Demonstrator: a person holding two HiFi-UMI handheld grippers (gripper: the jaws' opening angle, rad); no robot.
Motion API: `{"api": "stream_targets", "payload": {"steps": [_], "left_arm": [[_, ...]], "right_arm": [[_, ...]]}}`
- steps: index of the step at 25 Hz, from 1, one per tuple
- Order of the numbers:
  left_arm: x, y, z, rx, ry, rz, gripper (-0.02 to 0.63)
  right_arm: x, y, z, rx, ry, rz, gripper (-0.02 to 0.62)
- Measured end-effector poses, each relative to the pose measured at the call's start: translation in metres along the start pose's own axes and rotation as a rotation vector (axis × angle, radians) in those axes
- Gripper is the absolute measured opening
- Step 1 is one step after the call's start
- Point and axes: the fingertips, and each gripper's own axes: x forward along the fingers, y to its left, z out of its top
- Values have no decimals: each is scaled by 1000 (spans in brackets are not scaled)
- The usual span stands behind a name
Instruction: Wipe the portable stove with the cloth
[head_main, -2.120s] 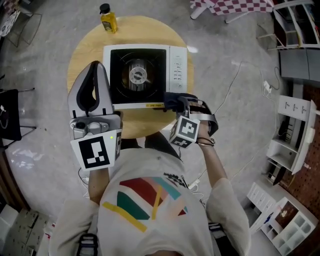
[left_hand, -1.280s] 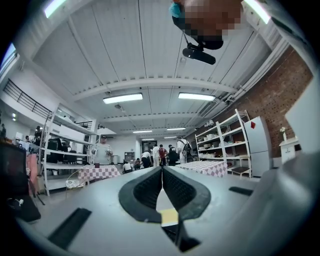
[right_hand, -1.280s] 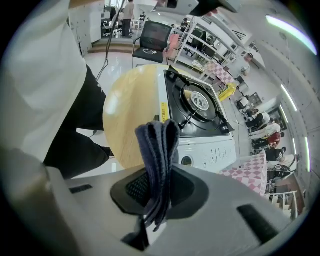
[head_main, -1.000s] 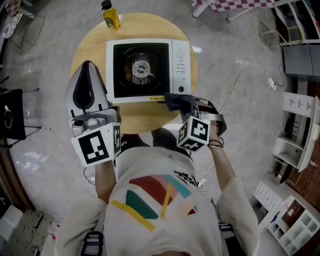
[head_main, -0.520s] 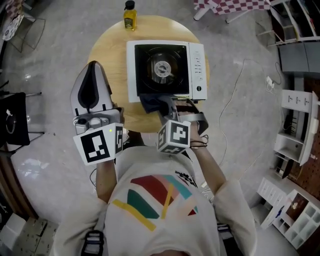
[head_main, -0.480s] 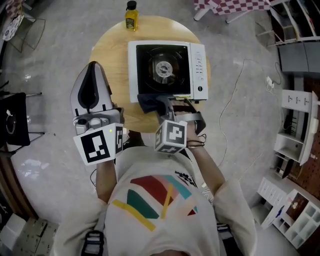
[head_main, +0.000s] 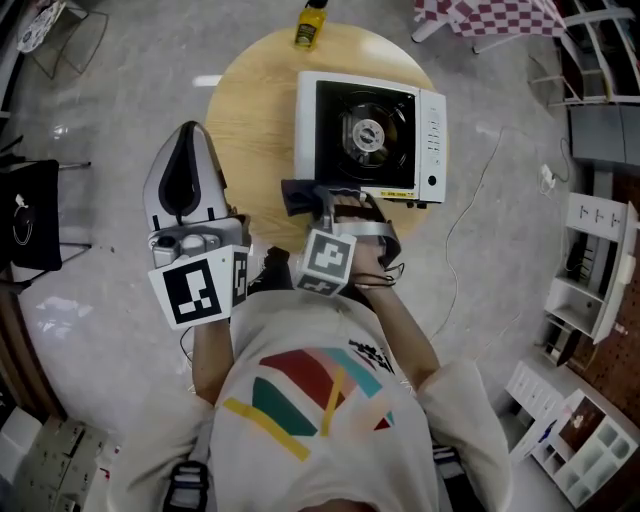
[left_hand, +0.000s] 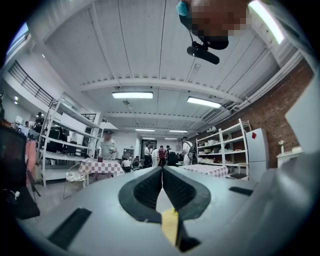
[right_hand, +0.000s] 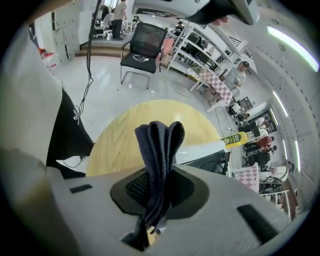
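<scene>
Leftward along the portable stove's (head_main: 431, 138) near edge, the right gripper (right_hand: 156, 180) has carried the dark cloth (head_main: 298, 195), jaws clamped on its folds, just off the stove's left corner above the round table (head_main: 250, 110). Left gripper (left_hand: 162, 176) hangs aside, jaws pressed together, empty.

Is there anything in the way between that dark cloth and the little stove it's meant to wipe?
Nothing visible. The cloth, clamped in the right tool, hangs over bare table just beside the near corner of the stove.
</scene>
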Motion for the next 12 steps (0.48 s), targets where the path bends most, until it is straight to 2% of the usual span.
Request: {"api": "stream_targets", "payload": {"steps": [8, 12], "left_arm": [[6, -3, 4, 4, -5, -18, 6], [7, -16, 4, 4, -4, -34, 6]], "right_arm": [[0, 4, 1, -17, -2, 0, 32], [-2, 4, -19, -19, -4, 5, 32]]}}
